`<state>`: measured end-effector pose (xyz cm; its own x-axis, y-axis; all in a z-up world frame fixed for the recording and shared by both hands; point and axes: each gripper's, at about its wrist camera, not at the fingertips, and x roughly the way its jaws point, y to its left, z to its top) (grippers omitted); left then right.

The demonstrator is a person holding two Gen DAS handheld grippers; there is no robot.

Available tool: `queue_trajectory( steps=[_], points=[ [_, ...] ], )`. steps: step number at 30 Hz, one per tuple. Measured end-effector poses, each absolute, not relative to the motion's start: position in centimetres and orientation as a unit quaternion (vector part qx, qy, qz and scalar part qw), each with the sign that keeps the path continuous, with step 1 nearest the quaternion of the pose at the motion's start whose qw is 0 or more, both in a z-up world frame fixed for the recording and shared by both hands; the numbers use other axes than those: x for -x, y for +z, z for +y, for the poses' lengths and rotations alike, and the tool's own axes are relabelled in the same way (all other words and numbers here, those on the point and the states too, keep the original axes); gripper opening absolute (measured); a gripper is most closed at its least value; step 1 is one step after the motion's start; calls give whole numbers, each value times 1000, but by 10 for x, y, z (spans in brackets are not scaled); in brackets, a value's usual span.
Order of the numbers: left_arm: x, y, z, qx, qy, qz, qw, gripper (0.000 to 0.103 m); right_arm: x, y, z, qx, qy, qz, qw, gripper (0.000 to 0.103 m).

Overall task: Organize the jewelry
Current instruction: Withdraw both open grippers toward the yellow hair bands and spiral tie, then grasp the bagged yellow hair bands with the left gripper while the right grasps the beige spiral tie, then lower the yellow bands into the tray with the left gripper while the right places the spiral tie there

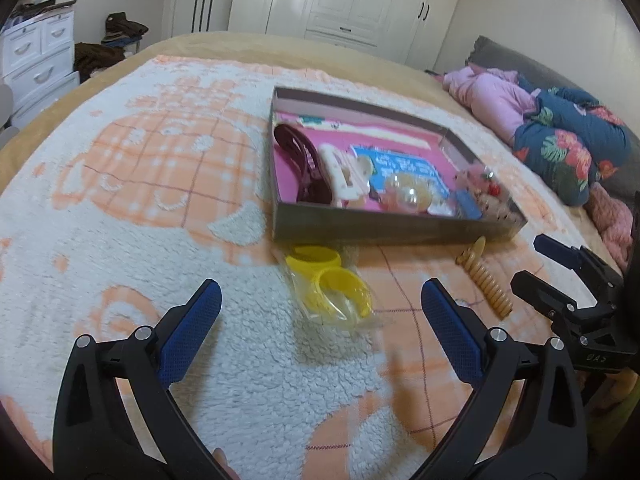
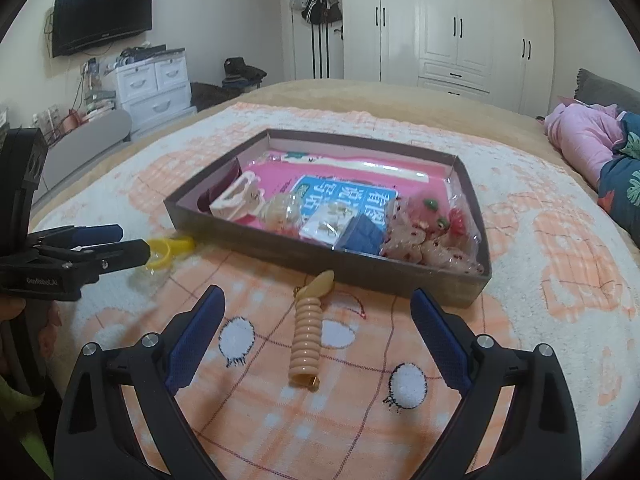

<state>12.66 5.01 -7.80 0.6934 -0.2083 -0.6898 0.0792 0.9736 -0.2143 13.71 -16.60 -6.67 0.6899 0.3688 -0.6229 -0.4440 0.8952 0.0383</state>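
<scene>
Two yellow bangles [image 1: 328, 288] lie just beside box [image 1: 384, 226]

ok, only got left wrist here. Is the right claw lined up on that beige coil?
Observer: Yes. The coil lies centred ahead of the open right claw, ungripped.
Operator: Anything on its near end?
Observer: A small gold fitting.
Operator: Near right corner of the tray is blurred for me.
Observer: Pink trinkets in a clear bag, beside a blue box.
</scene>
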Motion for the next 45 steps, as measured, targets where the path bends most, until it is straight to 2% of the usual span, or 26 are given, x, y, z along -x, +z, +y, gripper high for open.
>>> queue_trajectory(
  steps=[4, 7, 8, 9, 11, 12, 13, 14, 15, 17, 22, 23, 25, 45],
  points=[
    [-131, -87, 49, 86, -75, 389, 914, 92, -144, -78, -166, 56, 219, 348, 910, 90],
    [-135, -89, 48, 87, -73, 388, 915, 92, -154, -90, -164, 52, 222, 378, 897, 82],
    [-137, -90, 47, 86, -72, 387, 915, 92, -156, -94, -163, 50, 225, 388, 892, 75],
    [-139, -91, 47, 89, -71, 387, 915, 91, -157, -98, -162, 48, 230, 399, 886, 62],
    [-142, -91, 46, 92, -71, 386, 915, 90, -155, -100, -160, 53, 229, 397, 887, 58],
    [-144, -92, 45, 92, -70, 387, 915, 87, -153, -99, -158, 57, 234, 396, 886, 50],
    [-145, -92, 44, 92, -71, 388, 915, 84, -151, -99, -158, 54, 248, 397, 882, 40],
    [-147, -93, 44, 92, -71, 389, 914, 83, -148, -98, -155, 52, 260, 398, 878, 26],
    [-148, -95, 43, 92, -73, 391, 913, 80, -145, -98, -152, 55, 264, 398, 877, 20],
    [-149, -95, 41, 89, -72, 393, 912, 78, -137, -97, -146, 68, 273, 394, 875, 18],
    [-152, -98, 45, 88, -70, 401, 909, 46, -119, -90, -136, 70, 311, 387, 865, 17],
    [-152, -98, 45, 87, -72, 402, 908, 41, -117, -88, -135, 69, 316, 387, 863, 17],
    [-150, -98, 46, 88, -78, 404, 907, 37, -112, -86, -132, 68, 323, 388, 861, 17],
    [-117, -46, 22, 99, -152, 352, 918, 34, -107, -37, -193, 19, 266, 328, 906, 17]
  ],
)
